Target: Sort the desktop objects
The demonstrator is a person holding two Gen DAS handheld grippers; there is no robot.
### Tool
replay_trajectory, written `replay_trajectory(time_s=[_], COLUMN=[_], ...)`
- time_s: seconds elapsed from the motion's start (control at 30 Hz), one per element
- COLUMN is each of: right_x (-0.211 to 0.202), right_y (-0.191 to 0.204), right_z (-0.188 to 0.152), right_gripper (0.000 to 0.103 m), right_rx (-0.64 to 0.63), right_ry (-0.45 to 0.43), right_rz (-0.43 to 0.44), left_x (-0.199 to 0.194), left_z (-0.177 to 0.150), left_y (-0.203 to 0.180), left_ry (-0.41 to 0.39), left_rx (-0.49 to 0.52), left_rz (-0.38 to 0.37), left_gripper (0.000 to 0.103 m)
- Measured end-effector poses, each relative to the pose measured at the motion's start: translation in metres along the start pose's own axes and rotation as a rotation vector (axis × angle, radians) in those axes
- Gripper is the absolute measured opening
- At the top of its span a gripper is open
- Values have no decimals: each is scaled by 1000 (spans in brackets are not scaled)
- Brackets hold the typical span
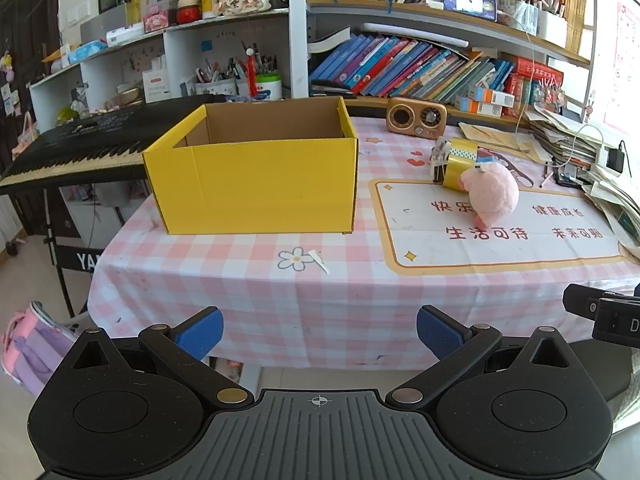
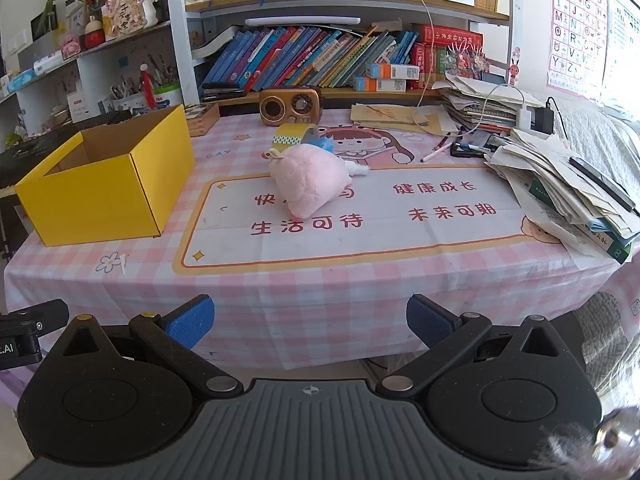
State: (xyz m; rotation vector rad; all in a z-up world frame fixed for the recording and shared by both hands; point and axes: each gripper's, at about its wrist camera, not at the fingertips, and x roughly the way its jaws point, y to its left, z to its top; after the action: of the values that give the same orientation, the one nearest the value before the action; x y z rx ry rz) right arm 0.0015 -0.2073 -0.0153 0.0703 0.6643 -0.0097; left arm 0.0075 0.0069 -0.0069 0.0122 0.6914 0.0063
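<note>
sorting not yet begun: yellow box point(image 1: 252, 184) near the worktop's left edge looks empty, pink plush point(image 2: 308, 182) and tape roll point(image 2: 294, 136) lie mid-worktop, left claw point(image 1: 319, 334) and right claw point(image 2: 310, 322) both spread wide, gripping nothing.

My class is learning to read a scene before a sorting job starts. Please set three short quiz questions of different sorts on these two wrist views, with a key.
1. True or false: the yellow box already holds the pink plush toy.
2. Which lies nearest the plush toy? A) the tape roll B) the wooden radio C) the paper stack
3. Fill in: both the left gripper and the right gripper have jaws that stand ____.

Key: 1 false, it lies on the tablecloth; 2 A; 3 open, holding nothing.
</note>
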Motion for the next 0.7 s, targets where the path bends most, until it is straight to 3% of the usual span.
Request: replay_trajectory(time_s=[0.7], right_x=[-2], right_y=[-2], right_z=[1], right_gripper=[103], right_rx=[8], right_ry=[1], right_rz=[-4], left_x=[-3], left_z=[1], left_y=[1], left_ry=[11], left_rx=[-3], left_rz=[-5], left_gripper=[103])
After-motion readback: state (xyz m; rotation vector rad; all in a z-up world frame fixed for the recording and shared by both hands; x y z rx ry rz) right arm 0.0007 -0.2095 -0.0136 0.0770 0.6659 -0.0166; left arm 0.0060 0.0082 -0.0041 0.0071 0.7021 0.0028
